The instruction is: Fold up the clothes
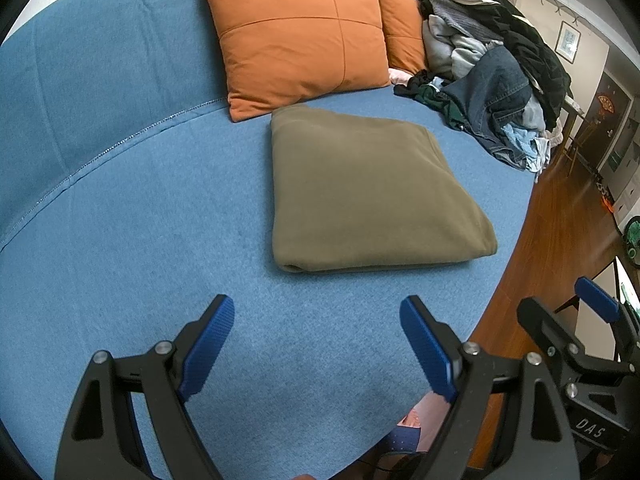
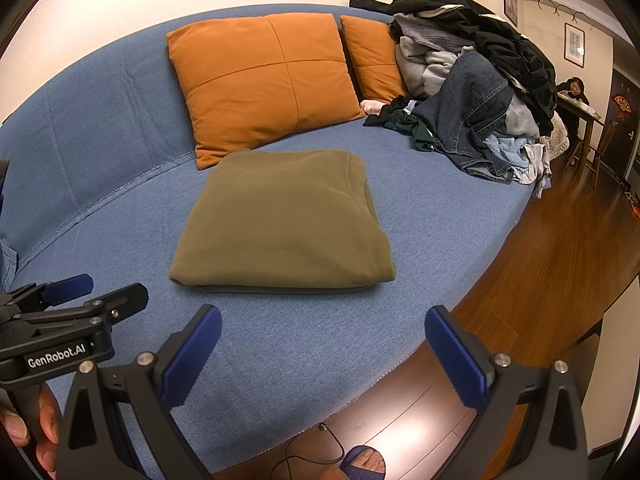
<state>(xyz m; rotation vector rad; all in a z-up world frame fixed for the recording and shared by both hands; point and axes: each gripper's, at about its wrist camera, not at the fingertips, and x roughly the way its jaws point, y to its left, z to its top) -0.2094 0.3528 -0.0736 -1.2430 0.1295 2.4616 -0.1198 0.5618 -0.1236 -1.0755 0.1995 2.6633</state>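
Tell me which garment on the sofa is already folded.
The olive-green garment, lying alone as a flat, neat rectangle mid-seat in front of the big orange cushion. Everything else sits crumpled in the clothes pile at the sofa's far right end.

The left claw (image 1: 317, 322) hangs level with its blue pads (image 1: 210, 344) spread wide apart, gripping nothing. The right claw (image 2: 323, 332) sits just beside it at about the same height, its jaws equally wide and empty. A bare hand (image 2: 30, 428) wraps the left claw's handle from below.
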